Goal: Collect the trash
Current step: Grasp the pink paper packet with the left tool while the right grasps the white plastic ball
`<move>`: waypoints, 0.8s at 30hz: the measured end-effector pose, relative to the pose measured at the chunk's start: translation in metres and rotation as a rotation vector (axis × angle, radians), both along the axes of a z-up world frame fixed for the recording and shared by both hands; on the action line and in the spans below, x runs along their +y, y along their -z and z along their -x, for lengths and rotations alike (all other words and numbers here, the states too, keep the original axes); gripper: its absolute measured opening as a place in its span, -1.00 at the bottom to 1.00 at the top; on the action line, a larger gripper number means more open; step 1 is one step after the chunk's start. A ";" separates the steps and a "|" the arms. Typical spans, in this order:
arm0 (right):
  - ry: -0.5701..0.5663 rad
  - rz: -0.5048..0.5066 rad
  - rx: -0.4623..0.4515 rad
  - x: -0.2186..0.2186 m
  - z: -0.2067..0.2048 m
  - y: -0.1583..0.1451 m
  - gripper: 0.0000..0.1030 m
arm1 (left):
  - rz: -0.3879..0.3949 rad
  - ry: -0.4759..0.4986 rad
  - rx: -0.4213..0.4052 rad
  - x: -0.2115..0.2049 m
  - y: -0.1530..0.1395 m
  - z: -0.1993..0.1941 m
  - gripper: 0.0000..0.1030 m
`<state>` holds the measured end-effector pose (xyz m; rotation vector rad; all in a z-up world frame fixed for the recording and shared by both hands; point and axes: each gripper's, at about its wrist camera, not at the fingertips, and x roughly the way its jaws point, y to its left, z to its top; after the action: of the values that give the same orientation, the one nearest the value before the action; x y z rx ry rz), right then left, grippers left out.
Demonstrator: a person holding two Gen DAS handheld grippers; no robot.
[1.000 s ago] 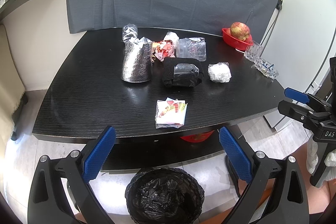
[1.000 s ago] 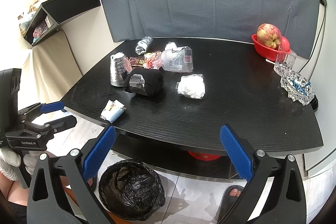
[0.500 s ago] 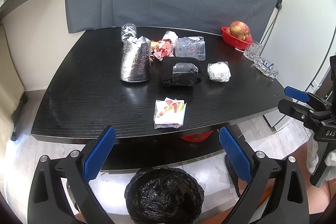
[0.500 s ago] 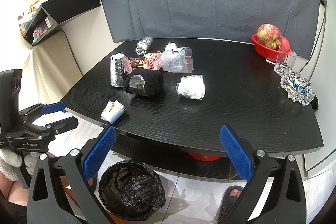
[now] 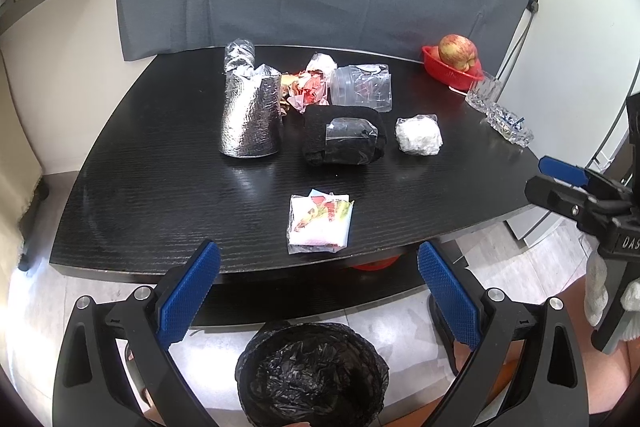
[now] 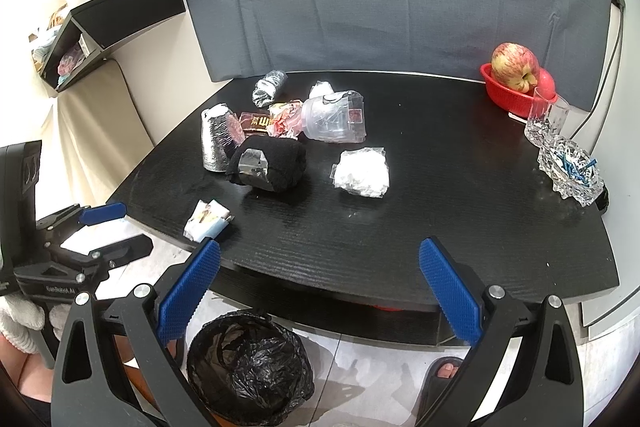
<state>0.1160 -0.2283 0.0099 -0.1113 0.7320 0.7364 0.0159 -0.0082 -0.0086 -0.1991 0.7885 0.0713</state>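
Straight ahead of the left tool (image 5: 318,291), just past its wide, empty jaws, the packet (image 5: 320,225) is seen flat near the desk (image 5: 160,187) front edge, the bin (image 5: 312,375) below; this tool is judged nearer. The right tool (image 6: 320,291) is held level, equally wide and empty, facing the white wad (image 6: 362,173)

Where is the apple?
The apple sits in the red basket at the table's far right corner, just behind the crystal glass in the right wrist view.
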 end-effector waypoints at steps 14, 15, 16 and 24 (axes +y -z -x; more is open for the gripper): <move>0.012 0.032 0.027 0.010 -0.048 0.003 0.93 | -0.044 0.030 0.095 -0.005 0.025 -0.051 0.84; 0.011 0.044 0.024 0.012 -0.051 0.004 0.93 | -0.048 0.029 0.101 -0.005 0.027 -0.053 0.84; 0.009 0.052 0.023 0.013 -0.053 0.005 0.93 | -0.050 0.029 0.109 -0.006 0.029 -0.057 0.84; -0.021 0.084 0.046 0.026 -0.082 0.013 0.93 | -0.061 0.028 0.145 -0.006 0.038 -0.074 0.53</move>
<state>0.1981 -0.2020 -0.0035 -0.1791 0.8068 0.7299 0.0894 -0.0145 -0.0466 -0.1258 0.9326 0.0841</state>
